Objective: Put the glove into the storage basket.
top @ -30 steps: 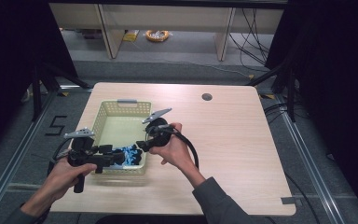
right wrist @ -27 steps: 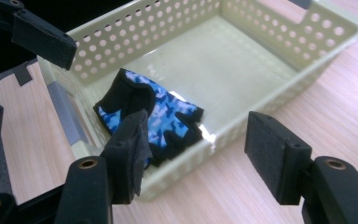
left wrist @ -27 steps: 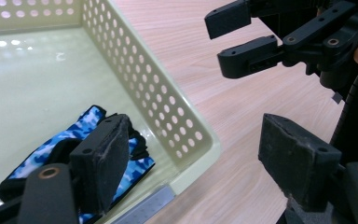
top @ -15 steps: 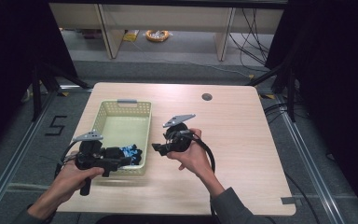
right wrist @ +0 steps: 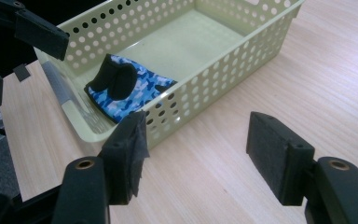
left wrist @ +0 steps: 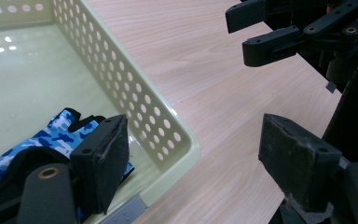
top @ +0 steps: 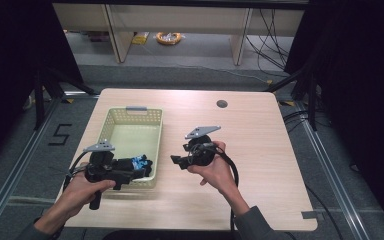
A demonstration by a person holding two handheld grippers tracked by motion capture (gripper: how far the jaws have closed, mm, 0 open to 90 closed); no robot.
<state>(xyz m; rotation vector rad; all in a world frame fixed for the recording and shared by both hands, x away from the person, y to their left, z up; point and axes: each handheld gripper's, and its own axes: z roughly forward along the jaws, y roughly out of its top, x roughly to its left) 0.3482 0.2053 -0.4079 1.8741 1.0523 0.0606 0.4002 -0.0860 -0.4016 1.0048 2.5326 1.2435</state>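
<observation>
High view puts my left gripper (top: 139,167) over the near end of the basket (top: 156,131), which sits on the left half of the table (top: 260,150), while my right gripper (top: 176,160) hangs above bare wood just right of the basket wall. The glove (top: 141,162), blue camouflage with a black cuff, lies inside the basket at its near end, resting on the floor against the near wall.

Left gripper view shows my own jaws spread wide, one over the glove (left wrist: 51,135) and the other out past the basket's (left wrist: 135,98) corner above the table; nothing is pinched between them. I judge they straddle the corner that way because the hand is parked low at the rim, close to the glove.

Right gripper view has my jaws parted with only wood between them, holding nothing, and they have just been opening a little further. They face the basket's (right wrist: 223,70) long side, with the glove (right wrist: 126,88) beyond the perforated wall. I take that stance as standing clear of the basket, so the left one has room over the glove.

For writing, I can read only a black "5" (top: 60,135) marked on the floor left of the table. I see no brand or label on the glove or basket.
</observation>
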